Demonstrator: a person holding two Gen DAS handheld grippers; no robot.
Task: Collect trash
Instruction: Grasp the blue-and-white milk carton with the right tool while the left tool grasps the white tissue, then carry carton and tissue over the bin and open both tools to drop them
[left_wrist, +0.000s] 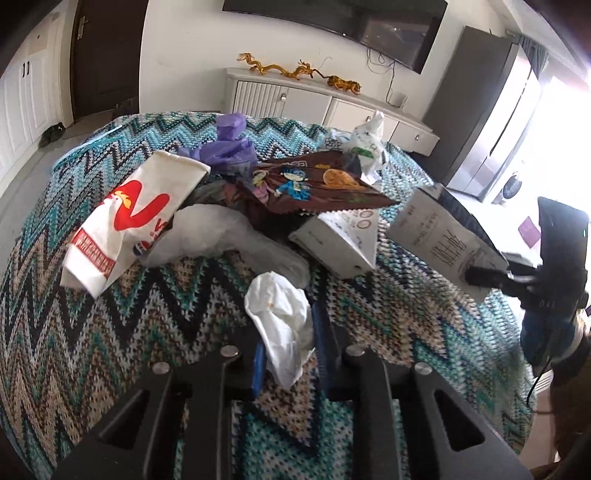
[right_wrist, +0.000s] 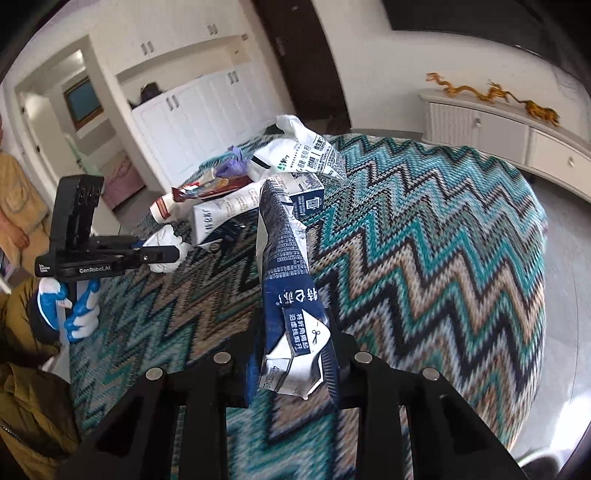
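The left gripper (left_wrist: 286, 354) is pinching a crumpled white tissue (left_wrist: 280, 321) between its blue pads, low over the zigzag-knit cloth (left_wrist: 147, 332) that covers the round table; the wad bulges above the fingers, so the hold looks taken on its lower half, probably because that is where the paper bunches thickest. The right gripper (right_wrist: 291, 363) is clamped on a flattened blue-and-white carton (right_wrist: 284, 258), gripped at its folded end with the rest of it sticking forward and up, clear of the cloth, which suits carrying it off the table. Both pieces are therefore in the claws and off the heap, while the remaining litter lies together in one pile toward the far side of the table, likely so that it can be picked through one item at a time. Counting what stays there: one red-and-white paper bag (left_wrist: 122, 218), one purple plastic bag (left_wrist: 229, 144), one brown cartoon-printed wrapper (left_wrist: 314, 184), one clear plastic bag (left_wrist: 221, 236), one white printed plastic bag (left_wrist: 365, 144) and one more pale carton (left_wrist: 340, 240) lying on its side. Two grippers, two items held, six counted on the cloth, though smaller scraps may hide under the pile
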